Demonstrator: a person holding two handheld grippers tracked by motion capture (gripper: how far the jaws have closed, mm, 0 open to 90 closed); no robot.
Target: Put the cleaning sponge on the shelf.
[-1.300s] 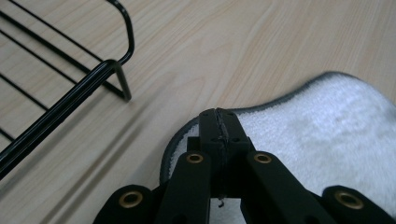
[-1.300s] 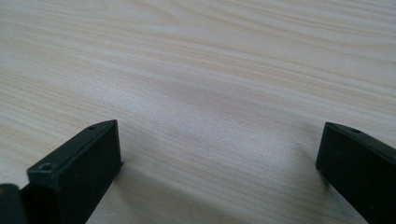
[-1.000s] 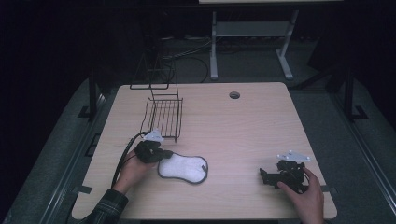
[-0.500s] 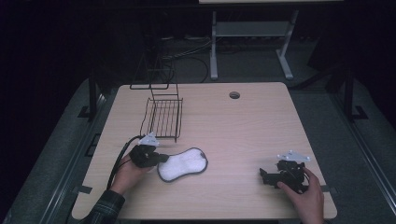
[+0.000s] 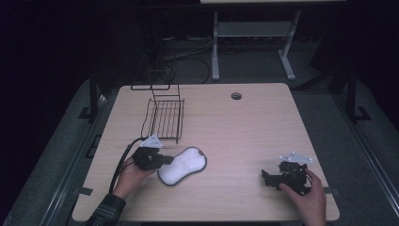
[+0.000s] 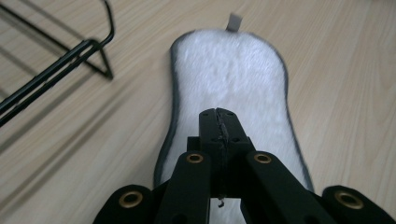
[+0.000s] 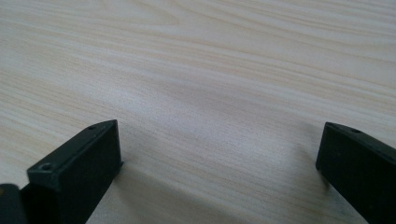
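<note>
White pad [image 6: 233, 88] lies beneath and beyond the left gripper's [image 6: 219, 116] clenched fingers [image 6: 209, 122].

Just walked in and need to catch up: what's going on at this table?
A person works at a wooden table with a gripper in each hand. The left gripper is shut and sits over the near end of a white fluffy pad lying flat beside a black wire rack; whether it pinches the pad is hard to tell. The right gripper rests on bare table, jaws wide open, holding nothing.
</note>
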